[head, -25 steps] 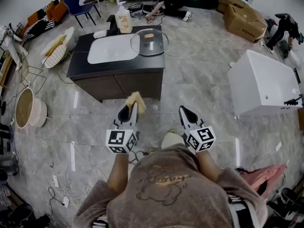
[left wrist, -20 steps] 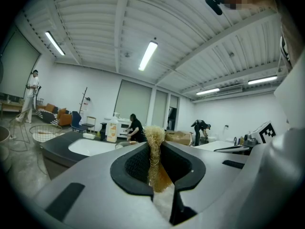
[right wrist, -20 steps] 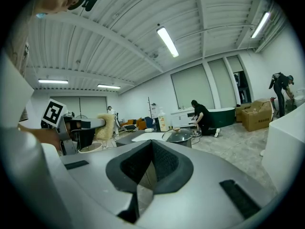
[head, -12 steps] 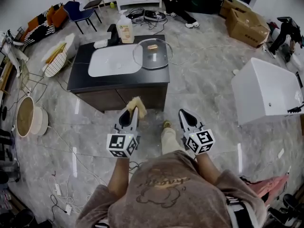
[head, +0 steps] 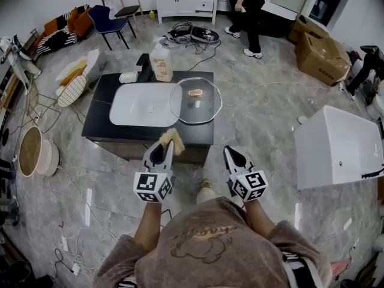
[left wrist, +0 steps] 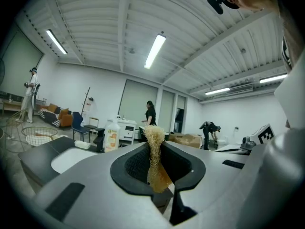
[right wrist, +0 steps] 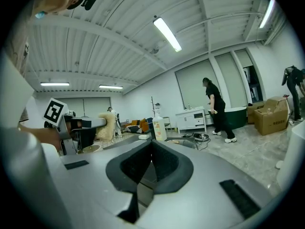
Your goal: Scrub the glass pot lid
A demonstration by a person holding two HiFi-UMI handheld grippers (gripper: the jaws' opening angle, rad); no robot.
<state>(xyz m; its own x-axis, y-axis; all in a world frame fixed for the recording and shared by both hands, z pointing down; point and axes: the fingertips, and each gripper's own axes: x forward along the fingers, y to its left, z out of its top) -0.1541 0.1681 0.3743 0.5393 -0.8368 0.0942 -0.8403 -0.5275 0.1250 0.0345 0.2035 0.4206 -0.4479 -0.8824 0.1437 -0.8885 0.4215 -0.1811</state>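
Observation:
The glass pot lid (head: 195,104) lies flat on the right end of a dark counter (head: 99,112), next to a white sink basin (head: 144,105). A small orange knob or piece (head: 195,92) sits on the lid. My left gripper (head: 165,143) is shut on a tan fibrous scrubber (head: 174,138), whose tuft sticks up between the jaws (left wrist: 153,152). My right gripper (head: 231,152) is shut with nothing in it; its jaws meet in the right gripper view (right wrist: 151,149). Both grippers hover at the counter's near edge, short of the lid.
A detergent bottle (head: 161,62) and a white soap dish (head: 128,77) stand at the counter's far side. A white box-like unit (head: 336,147) stands to the right. A person (head: 248,5) stands at the back. Cables and baskets (head: 30,150) lie on the floor at left.
The counter with the lid has come nearer and lower in the head view as I walk up to it. Both grippers keep their pose and stay shut.

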